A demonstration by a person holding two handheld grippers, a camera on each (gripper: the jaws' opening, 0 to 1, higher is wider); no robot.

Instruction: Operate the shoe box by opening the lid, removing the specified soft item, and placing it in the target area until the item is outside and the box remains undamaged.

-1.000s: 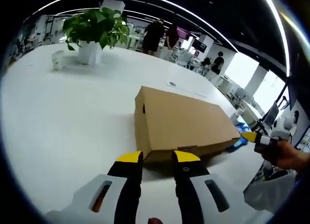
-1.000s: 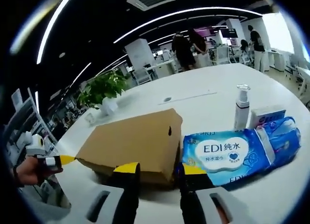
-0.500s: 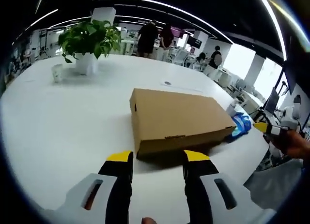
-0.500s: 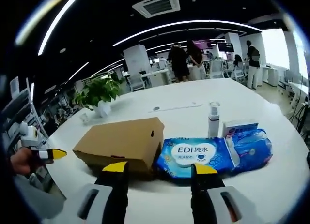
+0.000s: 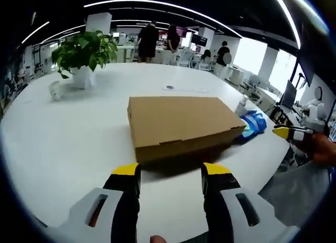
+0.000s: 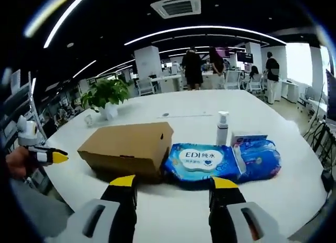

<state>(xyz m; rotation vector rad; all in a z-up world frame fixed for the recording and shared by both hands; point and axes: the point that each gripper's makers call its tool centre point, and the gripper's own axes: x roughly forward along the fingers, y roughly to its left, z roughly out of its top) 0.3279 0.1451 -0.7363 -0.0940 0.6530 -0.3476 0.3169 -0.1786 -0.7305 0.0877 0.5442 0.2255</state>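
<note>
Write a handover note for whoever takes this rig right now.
Left gripper: open, empty, off the table in front of the shoe box.
Right gripper: open, empty, facing the box's end and the blue wet wipes pack.
Shoe box: on the white table, lid closed, no damage visible. The wipes pack lies against its far end, with a pump bottle behind it.
Done: nothing visible.
Left: open the lid, take the soft item out, set it in the target area.
</note>
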